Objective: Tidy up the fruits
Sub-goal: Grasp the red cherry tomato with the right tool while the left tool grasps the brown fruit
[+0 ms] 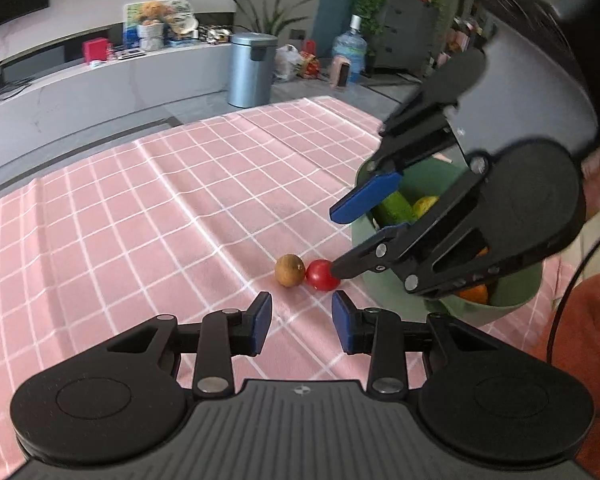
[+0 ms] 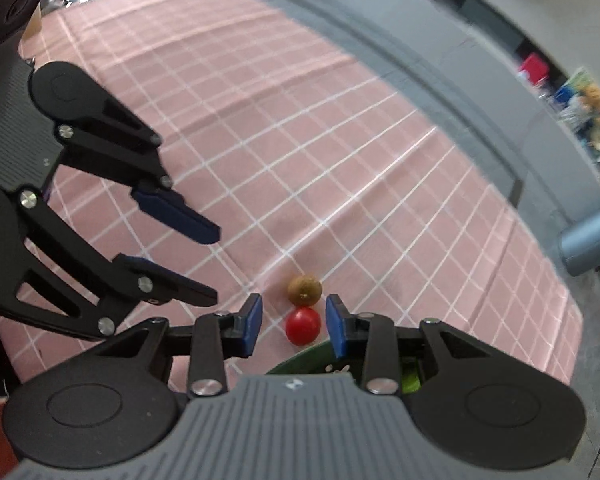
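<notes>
A small red tomato point(image 1: 321, 275) and a brown round fruit point(image 1: 289, 270) lie touching on the pink checked cloth, just left of a green bowl point(image 1: 364, 236) holding a green fruit, a yellow one and an orange. My left gripper point(image 1: 302, 320) is open and empty, just short of the two fruits. My right gripper point(image 1: 336, 242) is open above the bowl's rim, its lower fingertip at the tomato. In the right wrist view the right gripper point(image 2: 294, 322) is open with the tomato point(image 2: 303, 325) between its pads and the brown fruit point(image 2: 305, 289) just beyond. The left gripper point(image 2: 216, 264) is open at the left.
The pink checked cloth point(image 1: 160, 216) covers the table. Beyond its far edge stand a metal bin point(image 1: 251, 69), a water bottle point(image 1: 350, 50) and a low white counter point(image 1: 100, 84). The bowl's rim point(image 2: 296, 362) shows under my right gripper.
</notes>
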A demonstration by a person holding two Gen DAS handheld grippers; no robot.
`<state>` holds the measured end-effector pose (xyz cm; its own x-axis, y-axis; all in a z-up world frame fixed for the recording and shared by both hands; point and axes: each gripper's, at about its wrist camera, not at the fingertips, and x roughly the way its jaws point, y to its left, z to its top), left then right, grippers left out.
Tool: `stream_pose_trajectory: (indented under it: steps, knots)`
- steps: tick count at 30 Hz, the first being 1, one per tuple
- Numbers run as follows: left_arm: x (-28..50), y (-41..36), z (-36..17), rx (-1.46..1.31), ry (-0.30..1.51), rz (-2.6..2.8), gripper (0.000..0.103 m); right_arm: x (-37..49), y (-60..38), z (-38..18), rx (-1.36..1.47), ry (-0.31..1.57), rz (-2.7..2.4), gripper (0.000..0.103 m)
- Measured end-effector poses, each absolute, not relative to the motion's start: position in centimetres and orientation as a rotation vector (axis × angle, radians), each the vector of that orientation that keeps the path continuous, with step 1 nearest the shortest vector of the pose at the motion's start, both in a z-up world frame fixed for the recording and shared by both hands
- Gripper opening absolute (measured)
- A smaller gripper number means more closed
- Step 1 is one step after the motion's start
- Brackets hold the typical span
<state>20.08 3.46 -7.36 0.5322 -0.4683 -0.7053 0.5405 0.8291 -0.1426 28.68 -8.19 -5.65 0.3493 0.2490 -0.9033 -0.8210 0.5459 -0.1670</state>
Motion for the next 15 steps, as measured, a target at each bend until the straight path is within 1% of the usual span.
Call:
stream_pose_trajectory:
  steps: [10, 15]
  knots:
    - [23.9, 2.0, -9.4, 0.201, 0.820, -0.713, 0.041, 33.7, -6.5, -8.4, -0.769, 1.240, 0.858, 0.031]
    - [25.3, 1.2, -10.8, 0.266, 0.837, -0.758, 0.041, 34.9, -5.6, -10.3, -0.832, 1.328, 0.860, 0.031]
